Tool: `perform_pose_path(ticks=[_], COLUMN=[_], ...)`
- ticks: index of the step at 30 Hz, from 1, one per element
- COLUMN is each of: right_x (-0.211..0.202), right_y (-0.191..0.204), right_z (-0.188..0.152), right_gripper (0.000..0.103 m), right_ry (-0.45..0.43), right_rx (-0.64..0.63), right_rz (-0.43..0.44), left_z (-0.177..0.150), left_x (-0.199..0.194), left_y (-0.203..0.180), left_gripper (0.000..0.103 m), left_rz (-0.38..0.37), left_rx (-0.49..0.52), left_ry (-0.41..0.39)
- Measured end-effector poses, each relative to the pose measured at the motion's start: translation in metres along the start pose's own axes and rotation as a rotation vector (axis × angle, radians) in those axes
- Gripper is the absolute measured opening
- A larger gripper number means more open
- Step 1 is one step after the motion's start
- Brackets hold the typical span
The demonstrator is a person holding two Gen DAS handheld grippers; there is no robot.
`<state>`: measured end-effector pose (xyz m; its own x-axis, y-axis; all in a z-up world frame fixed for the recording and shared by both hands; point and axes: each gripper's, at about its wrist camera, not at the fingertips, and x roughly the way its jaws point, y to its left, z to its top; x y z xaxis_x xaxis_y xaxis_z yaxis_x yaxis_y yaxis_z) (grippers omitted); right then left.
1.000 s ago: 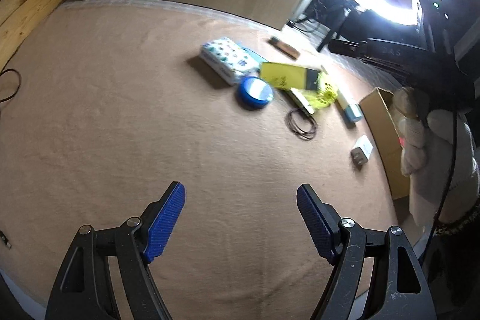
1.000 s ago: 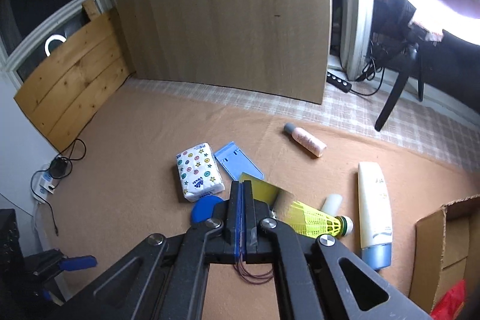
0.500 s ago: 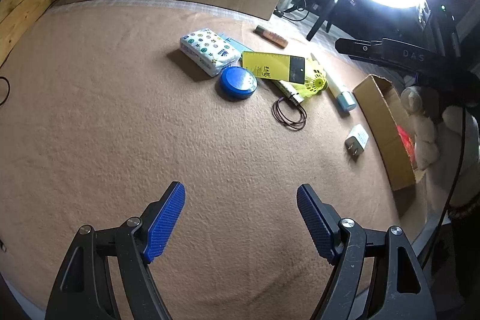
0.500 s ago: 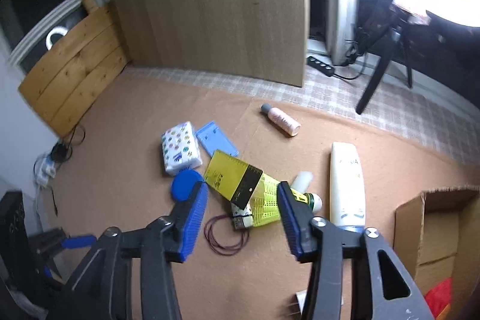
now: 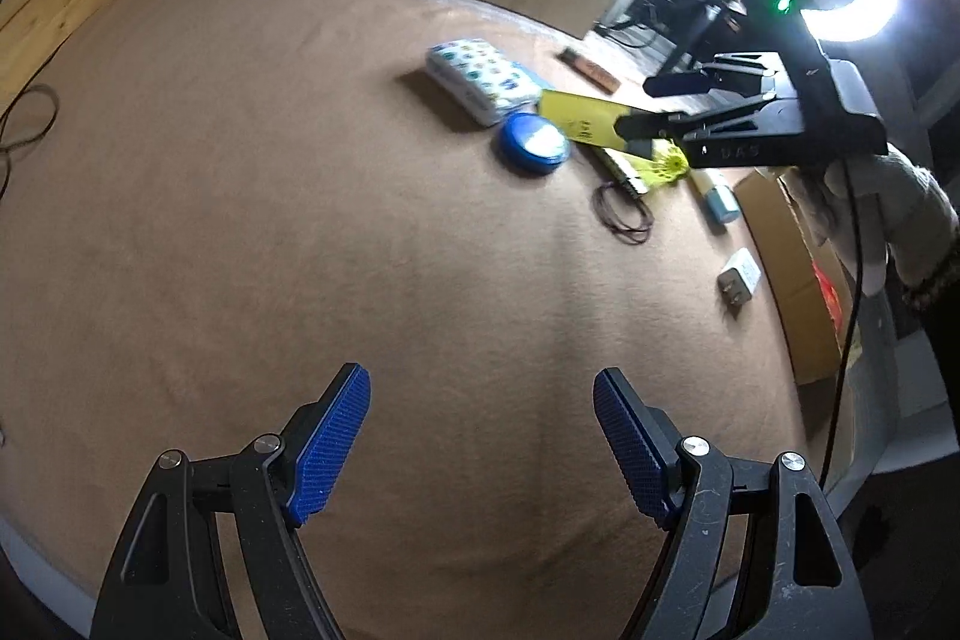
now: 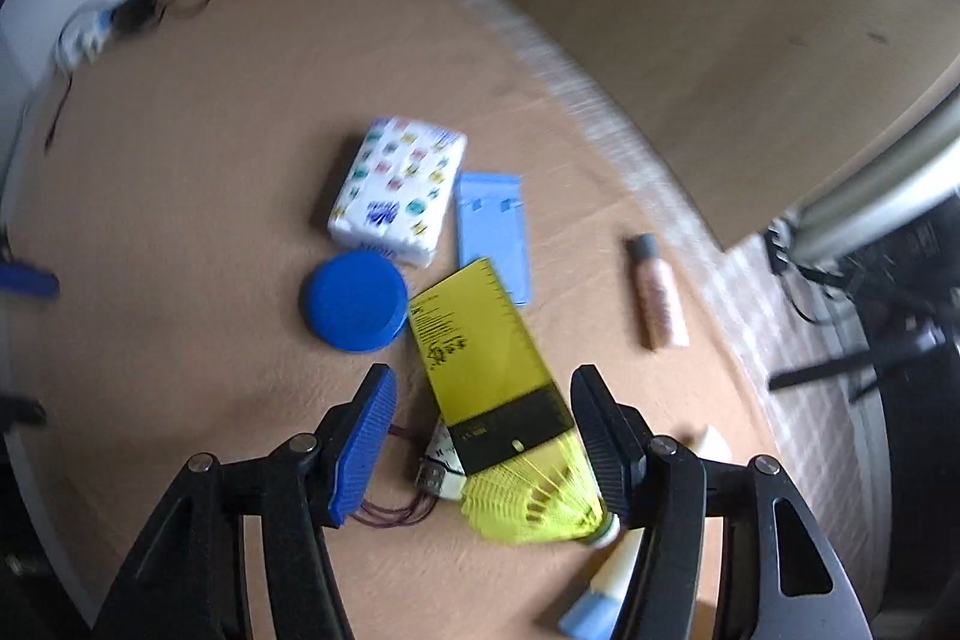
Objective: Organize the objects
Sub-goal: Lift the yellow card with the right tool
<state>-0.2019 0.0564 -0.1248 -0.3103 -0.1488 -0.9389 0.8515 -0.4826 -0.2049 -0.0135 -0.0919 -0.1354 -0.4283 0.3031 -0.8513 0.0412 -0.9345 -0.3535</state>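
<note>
A pile lies on the brown mat: a yellow card (image 6: 474,334) resting on a yellow shuttlecock (image 6: 534,502), a blue round lid (image 6: 354,301), a patterned tissue pack (image 6: 399,187) and a light-blue holder (image 6: 492,232). My right gripper (image 6: 483,412) hovers over the card's black end. Its jaws are opening, the card lies between them, and the pads do not press it. In the left wrist view the right gripper (image 5: 639,105) hangs above the card (image 5: 579,118). My left gripper (image 5: 480,436) stands open over bare mat, nothing in it.
A dark cord loop (image 5: 624,214), a white charger (image 5: 741,277) and a white tube (image 5: 717,199) lie near an open cardboard box (image 5: 792,268) at the right edge. A pink bottle (image 6: 660,292) lies beyond the pile. A bright ring light (image 5: 864,10) stands behind.
My right gripper went from shut to open, rolled, and sank toward the yellow card and shuttlecock. It has come into the left wrist view over the pile. The left gripper's jaws stayed as they were.
</note>
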Motion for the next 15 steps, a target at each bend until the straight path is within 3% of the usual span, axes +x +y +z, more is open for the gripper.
perform_pose_path(ticks=[15], right_x=[0.032], right_y=[-0.006], right_z=[0.018], right_gripper=[0.057], right_ry=[0.099], right_rx=[-0.132], right_rz=[0.064], left_z=[-0.013], left_x=[0.000], left_y=[0.025], left_gripper=[0.080], left_rz=[0.020], left_rx=[-0.102], left_ry=[-0.019])
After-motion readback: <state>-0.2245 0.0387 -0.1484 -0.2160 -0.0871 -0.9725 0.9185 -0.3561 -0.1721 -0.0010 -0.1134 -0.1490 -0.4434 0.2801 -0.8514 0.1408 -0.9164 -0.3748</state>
